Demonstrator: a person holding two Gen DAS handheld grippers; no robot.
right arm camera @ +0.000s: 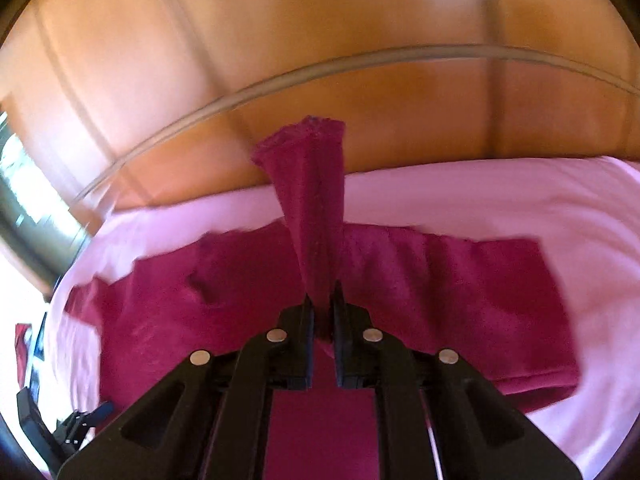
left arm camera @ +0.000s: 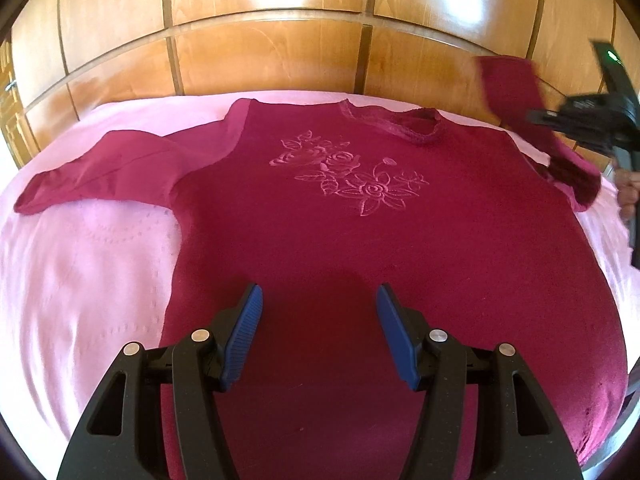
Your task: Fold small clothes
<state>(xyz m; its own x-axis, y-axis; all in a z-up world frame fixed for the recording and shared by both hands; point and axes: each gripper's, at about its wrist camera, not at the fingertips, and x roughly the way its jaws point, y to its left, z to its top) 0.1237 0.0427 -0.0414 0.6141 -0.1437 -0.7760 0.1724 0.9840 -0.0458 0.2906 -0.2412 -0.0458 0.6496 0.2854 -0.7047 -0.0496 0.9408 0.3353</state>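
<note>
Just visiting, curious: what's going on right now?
Left gripper open over shirt. Right gripper shut on sleeve, lifted. Nothing in the way.

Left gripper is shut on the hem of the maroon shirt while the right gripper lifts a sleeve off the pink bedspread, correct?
Not quite. The left gripper is open, its jaws apart above the maroon shirt, as the left wrist view shows. The right gripper is indeed shut on the sleeve, raised above the pink bedspread.

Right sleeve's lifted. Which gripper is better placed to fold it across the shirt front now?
Right. The right gripper is shut on the right sleeve, holding it above the shirt, so it probably only needs to carry it inward. The left gripper hangs open over the hem, holding nothing.
</note>
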